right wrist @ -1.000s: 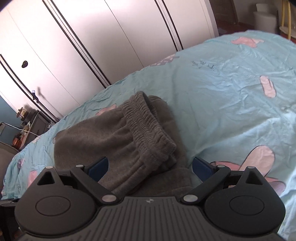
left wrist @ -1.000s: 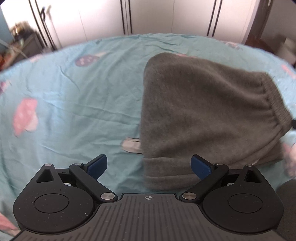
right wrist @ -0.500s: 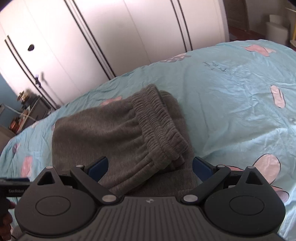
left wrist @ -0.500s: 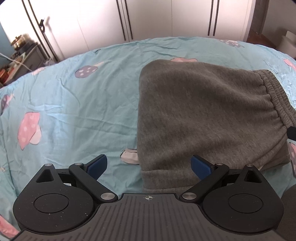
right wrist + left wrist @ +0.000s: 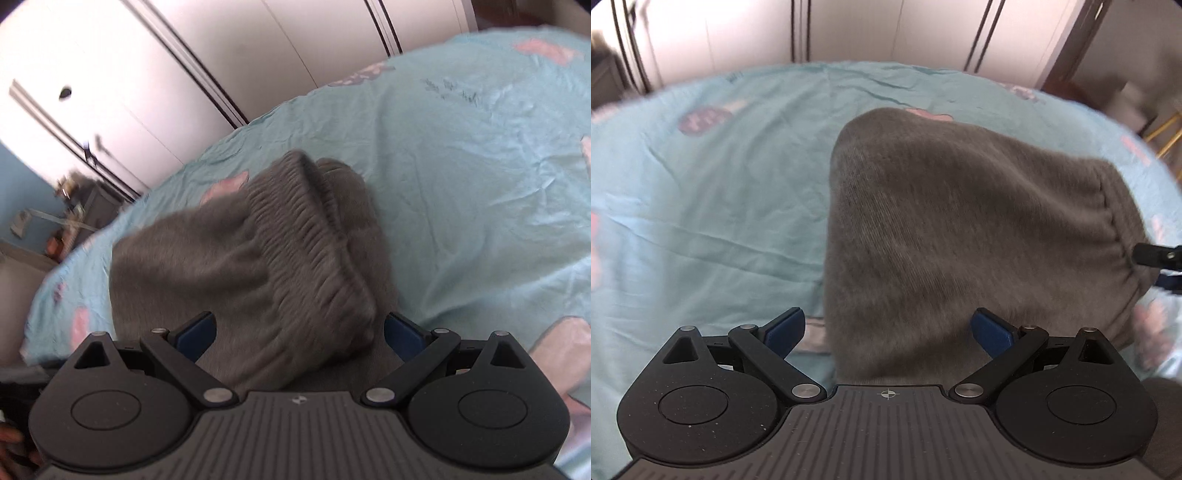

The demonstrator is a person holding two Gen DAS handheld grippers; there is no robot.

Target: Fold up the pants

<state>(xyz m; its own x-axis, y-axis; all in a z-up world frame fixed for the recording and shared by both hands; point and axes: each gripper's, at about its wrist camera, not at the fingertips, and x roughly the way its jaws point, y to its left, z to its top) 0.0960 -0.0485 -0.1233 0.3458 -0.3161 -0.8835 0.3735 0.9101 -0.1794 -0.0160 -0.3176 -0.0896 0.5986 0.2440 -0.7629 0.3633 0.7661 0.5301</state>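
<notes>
The gray pants [image 5: 964,229] lie folded on my blue bed sheet [image 5: 713,206], long side running left to right, stretchy waistband [image 5: 310,251] at the right end. They look fuzzy, maybe from blur. My left tongs [image 5: 888,328] and right tongs [image 5: 299,330] are both wide apart, holding nothing.

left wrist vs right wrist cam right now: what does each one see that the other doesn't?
Left wrist only: the open left gripper and the folded grey fleece pants' smooth broad top face; a black gripper tip pokes in at the right edge.

Right wrist only: the open right gripper, the ribbed elastic waistband up close and a grey cabinet.

Both: pants, light blue mushroom-print bedsheet, white wardrobe doors.
</notes>
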